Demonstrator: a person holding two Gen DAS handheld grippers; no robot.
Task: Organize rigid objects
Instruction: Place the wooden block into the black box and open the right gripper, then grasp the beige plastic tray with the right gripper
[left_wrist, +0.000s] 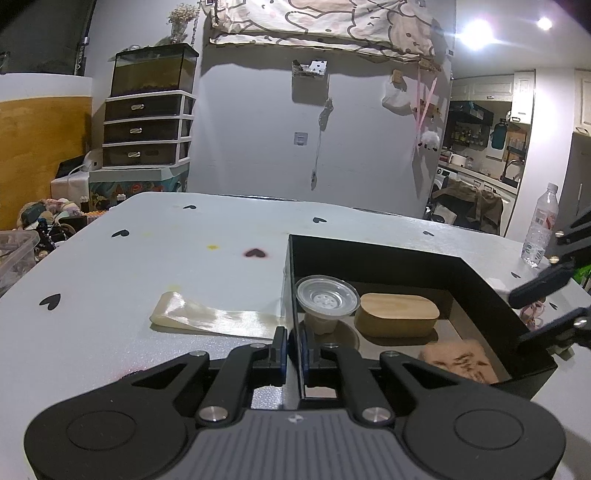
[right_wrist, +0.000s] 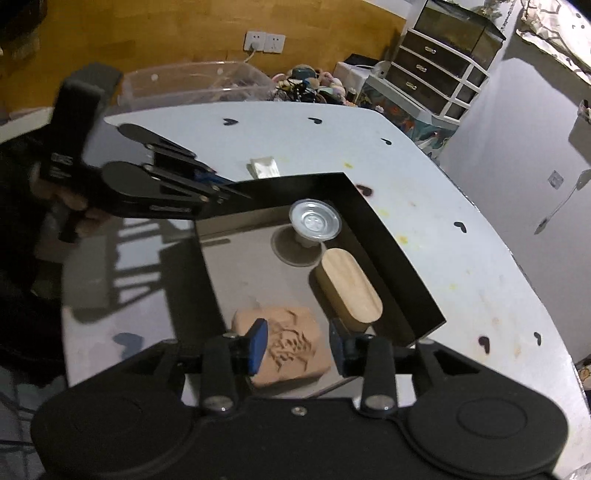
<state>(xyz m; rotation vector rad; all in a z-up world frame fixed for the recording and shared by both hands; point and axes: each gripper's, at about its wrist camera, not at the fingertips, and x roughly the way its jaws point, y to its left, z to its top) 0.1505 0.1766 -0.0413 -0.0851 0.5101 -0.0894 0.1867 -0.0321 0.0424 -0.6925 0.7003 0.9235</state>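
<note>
A black open box (left_wrist: 373, 254) (right_wrist: 391, 236) stands on the white table. Inside it are a clear plastic cup with a wide rim (left_wrist: 327, 297) (right_wrist: 314, 221), an oval wooden block (left_wrist: 397, 314) (right_wrist: 349, 290) and a tan carved stone-like block (left_wrist: 461, 362) (right_wrist: 291, 345). My left gripper (left_wrist: 293, 349) (right_wrist: 221, 184) is shut on the box's left wall near its front corner. My right gripper (right_wrist: 297, 347) (left_wrist: 532, 314) is open, its blue pads (right_wrist: 258, 341) on either side of the tan block, just above it.
A folded strip of clear tape or plastic (left_wrist: 214, 319) (right_wrist: 264, 166) lies on the table left of the box. A water bottle (left_wrist: 541, 225) stands at the table's far right. A clear storage bin (right_wrist: 195, 83) sits beyond the table's edge.
</note>
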